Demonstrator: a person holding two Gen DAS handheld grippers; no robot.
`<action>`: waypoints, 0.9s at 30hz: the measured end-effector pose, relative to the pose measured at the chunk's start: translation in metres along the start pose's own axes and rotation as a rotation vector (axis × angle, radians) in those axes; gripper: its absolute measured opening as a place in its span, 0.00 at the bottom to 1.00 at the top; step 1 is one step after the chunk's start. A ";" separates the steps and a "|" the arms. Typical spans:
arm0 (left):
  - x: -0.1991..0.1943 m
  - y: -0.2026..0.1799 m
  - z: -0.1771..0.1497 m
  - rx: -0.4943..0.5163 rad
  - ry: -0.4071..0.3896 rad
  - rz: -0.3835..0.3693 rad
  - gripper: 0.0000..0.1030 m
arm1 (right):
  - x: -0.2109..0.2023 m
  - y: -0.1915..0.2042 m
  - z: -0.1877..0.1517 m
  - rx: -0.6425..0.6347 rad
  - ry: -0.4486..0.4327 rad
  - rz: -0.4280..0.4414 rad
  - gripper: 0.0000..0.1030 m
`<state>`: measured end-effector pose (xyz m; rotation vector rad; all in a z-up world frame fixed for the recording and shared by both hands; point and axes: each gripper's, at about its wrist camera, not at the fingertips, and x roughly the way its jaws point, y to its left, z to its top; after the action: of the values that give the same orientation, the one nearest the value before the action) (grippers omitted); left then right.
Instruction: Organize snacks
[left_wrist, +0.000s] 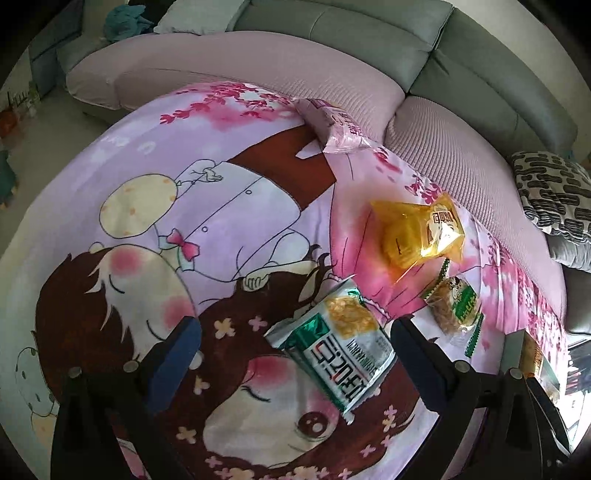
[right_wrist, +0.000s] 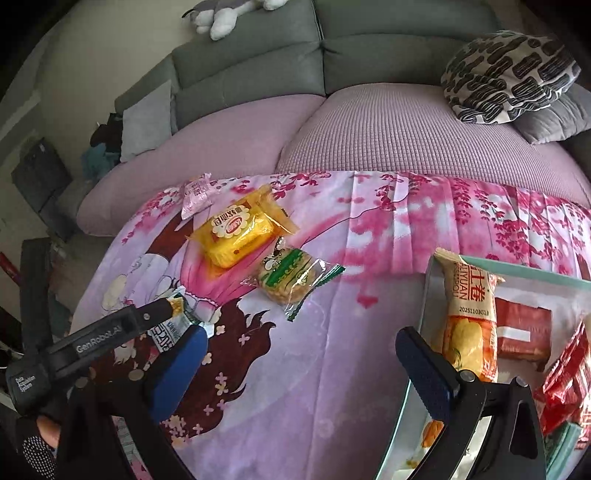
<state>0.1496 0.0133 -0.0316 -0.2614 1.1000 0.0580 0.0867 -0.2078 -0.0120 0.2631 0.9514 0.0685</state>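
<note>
A cartoon-printed pink and purple cloth (left_wrist: 221, 206) covers a surface in front of a grey sofa (right_wrist: 258, 62) with pink seat covers.

In the left wrist view, the left claw (left_wrist: 295, 347) hangs over the cloth with its jaws spread wide. A green and silver snack packet (left_wrist: 332, 343) lies flat on the cloth between the two fingers, closer to the right one; neither pad clearly presses on it. Farther away and to the right lies a yellow packet of biscuits (left_wrist: 417, 232). Just near of it sits a small clear packet with green trim (left_wrist: 452, 306). A pink packet (left_wrist: 332, 125) lies at the far edge of the cloth, beside the sofa seat.

In the right wrist view, the right claw (right_wrist: 301, 365) is also wide open and holds nothing. Its right finger stands at the left wall of a pale green box (right_wrist: 535, 275) at the near right. Inside the box, an orange packet (right_wrist: 467, 321) leans against that wall, with red packets (right_wrist: 524, 328) to its right. The left claw enters from the near left, held by a gloved hand (right_wrist: 33, 443). A black and white patterned cushion (right_wrist: 509, 74) rests on the far right of the sofa.
</note>
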 end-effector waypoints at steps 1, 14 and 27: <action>0.002 -0.002 0.001 0.004 -0.001 0.009 0.99 | 0.002 0.000 0.001 -0.005 0.004 -0.001 1.00; 0.023 -0.012 0.003 0.037 0.046 0.042 0.99 | 0.021 0.001 0.014 -0.053 0.033 -0.002 1.00; 0.019 -0.001 -0.001 0.125 0.083 0.092 0.99 | 0.061 0.027 0.035 -0.256 0.092 -0.058 0.91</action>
<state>0.1574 0.0106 -0.0483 -0.1016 1.1930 0.0603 0.1517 -0.1782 -0.0342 -0.0039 1.0294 0.1487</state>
